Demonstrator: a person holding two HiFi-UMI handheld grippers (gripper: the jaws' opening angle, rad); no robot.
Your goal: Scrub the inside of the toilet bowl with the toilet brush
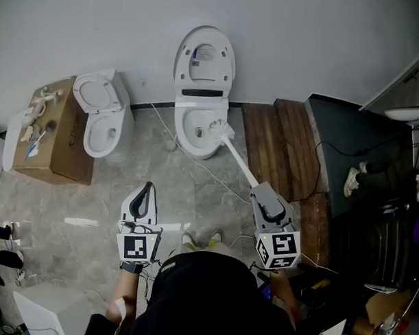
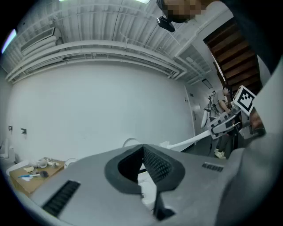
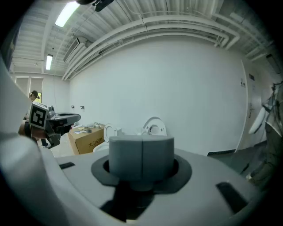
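A white toilet (image 1: 186, 136) with its lid raised stands against the far wall, and its lid (image 3: 153, 126) shows in the right gripper view. A white toilet brush (image 1: 238, 162) slants from my right gripper (image 1: 262, 194) up to the bowl, with its head (image 1: 218, 129) at the bowl's right rim. My right gripper (image 3: 141, 148) is shut on the brush's handle (image 2: 190, 141), whose grip point is hidden in its own view. My left gripper (image 1: 148, 189) hangs over the floor in front of the toilet, left of the brush, its jaws (image 2: 142, 152) together and holding nothing.
A second, smaller white toilet (image 1: 101, 125) stands to the left, beside a cardboard box (image 1: 51, 141) with small items on top. A wooden platform (image 1: 279, 145) and a dark desk (image 1: 361, 155) lie to the right. A thin cable (image 1: 196, 163) runs across the grey floor.
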